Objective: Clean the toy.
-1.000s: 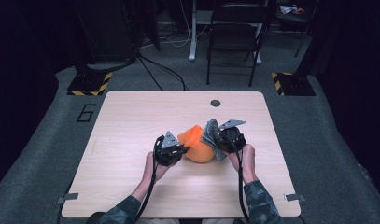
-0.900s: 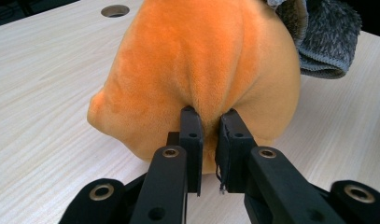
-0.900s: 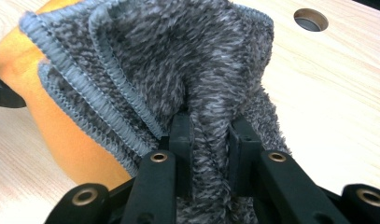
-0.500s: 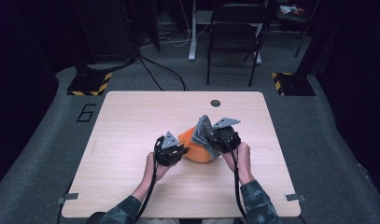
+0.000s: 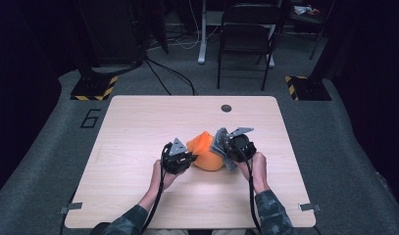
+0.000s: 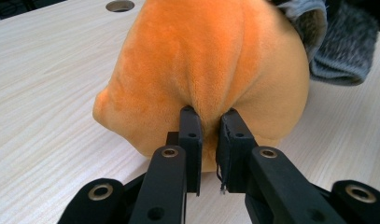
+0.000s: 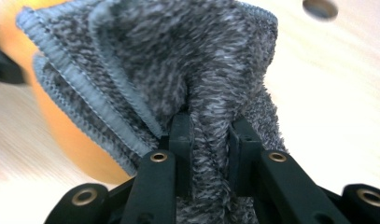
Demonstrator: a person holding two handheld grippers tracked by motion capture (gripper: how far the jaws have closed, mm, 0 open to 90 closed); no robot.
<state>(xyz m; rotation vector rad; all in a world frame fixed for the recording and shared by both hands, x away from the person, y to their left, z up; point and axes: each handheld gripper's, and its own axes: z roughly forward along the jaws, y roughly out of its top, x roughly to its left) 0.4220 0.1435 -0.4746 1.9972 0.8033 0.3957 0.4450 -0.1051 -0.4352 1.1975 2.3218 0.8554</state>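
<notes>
Left tongs (image 6: 208,122) pinch the orange plush (image 6: 201,70); right tongs (image 7: 210,126) clamp the grey cloth (image 7: 178,60) beside it.

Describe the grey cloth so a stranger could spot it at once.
On the pale wooden table, look near the middle where the two hand-held grippers meet. The grey cloth is pinched in the right gripper, against the orange plush; it is mottled grey knit with stitched edges, not smooth orange.

- Your left gripper (image 5: 184,157) sits low at the table's middle, jaws pinched nearly together.
- Your right gripper (image 5: 225,145) stands just opposite, jaws clamped tight.
</notes>
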